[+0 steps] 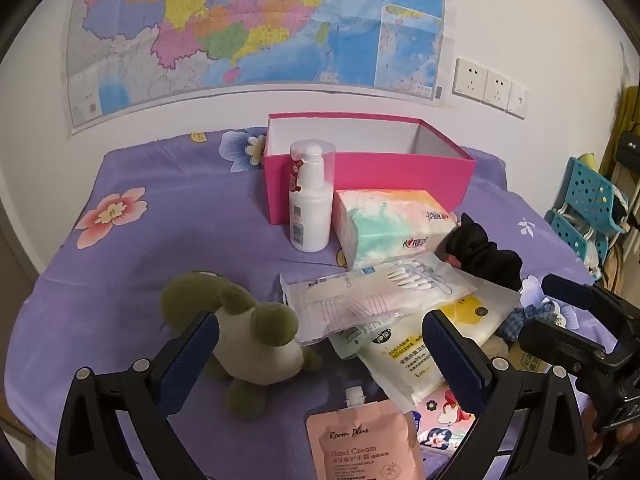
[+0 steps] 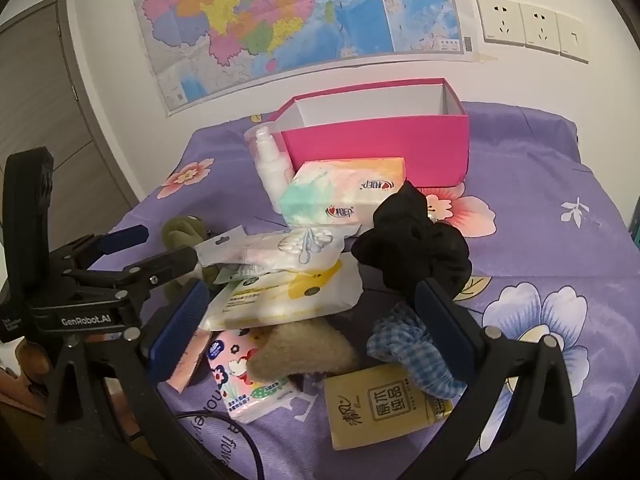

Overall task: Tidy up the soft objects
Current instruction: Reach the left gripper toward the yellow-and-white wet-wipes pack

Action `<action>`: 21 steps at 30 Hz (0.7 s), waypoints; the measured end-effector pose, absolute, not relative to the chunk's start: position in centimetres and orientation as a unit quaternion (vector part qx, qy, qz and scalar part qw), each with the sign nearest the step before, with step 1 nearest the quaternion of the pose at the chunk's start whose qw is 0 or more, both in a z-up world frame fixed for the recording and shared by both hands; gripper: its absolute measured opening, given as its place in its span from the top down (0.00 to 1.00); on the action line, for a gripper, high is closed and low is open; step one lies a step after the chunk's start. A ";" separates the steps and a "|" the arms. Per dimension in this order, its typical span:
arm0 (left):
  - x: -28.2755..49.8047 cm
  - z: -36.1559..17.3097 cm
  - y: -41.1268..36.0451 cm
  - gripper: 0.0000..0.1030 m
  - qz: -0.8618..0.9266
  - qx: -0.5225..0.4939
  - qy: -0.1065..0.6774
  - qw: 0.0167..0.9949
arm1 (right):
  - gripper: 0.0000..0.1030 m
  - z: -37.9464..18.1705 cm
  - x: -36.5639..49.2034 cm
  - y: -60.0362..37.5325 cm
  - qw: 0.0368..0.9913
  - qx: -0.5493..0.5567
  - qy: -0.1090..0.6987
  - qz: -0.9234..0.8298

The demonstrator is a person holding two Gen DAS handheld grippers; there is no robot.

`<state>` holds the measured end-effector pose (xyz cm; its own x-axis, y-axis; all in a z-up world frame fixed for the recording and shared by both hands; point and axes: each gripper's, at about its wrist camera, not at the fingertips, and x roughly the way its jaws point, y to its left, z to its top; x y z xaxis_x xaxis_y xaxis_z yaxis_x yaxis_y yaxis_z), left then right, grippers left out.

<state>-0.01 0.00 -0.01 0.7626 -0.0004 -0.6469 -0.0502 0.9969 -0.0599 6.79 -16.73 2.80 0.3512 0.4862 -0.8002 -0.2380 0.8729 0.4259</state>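
Nearest, the left claw [image 1: 320, 354] and right claw [image 2: 310, 316] both hang released, grasping nothing, above the clutter on the purple bed [image 1: 140, 240]. The green plush [image 1: 248, 332], blue gingham scrunchie [image 2: 408, 348] and black scrunchie [image 2: 416, 244] lie unsorted mid-bed. At the far edge the pink box [image 1: 372, 172] looks empty, so the sorting seems barely begun.

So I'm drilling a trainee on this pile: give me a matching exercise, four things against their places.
Things:
1. green plush
2. white pump bottle
3. black scrunchie
4. checked scrunchie

Places:
A. upright beside the pink box
B. by the right claw's right finger
C. by the left claw's left finger
D. beside the tissue pack

Pairs: 1-C, 2-A, 3-D, 4-B
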 end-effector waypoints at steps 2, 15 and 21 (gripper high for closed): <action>0.0 -0.1 0.0 0.00 0.013 -0.036 0.345 0.938 | 0.00 2.7 6.8 -16.9 0.812 0.121 0.526 0.222; 0.6 -1.8 1.5 0.00 -0.025 -0.067 0.375 0.924 | 0.18 0.9 7.6 -17.6 0.786 0.131 0.562 0.223; 0.8 -2.7 1.4 0.00 -0.060 -0.084 0.408 0.907 | 0.36 -0.8 8.5 -17.6 0.760 0.149 0.591 0.226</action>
<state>0.76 1.37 -2.71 0.6595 -0.1775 -0.7304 0.0396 0.9786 -0.2021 8.53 -17.64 -0.79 0.2007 0.5195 -0.8306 -0.1663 0.8536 0.4937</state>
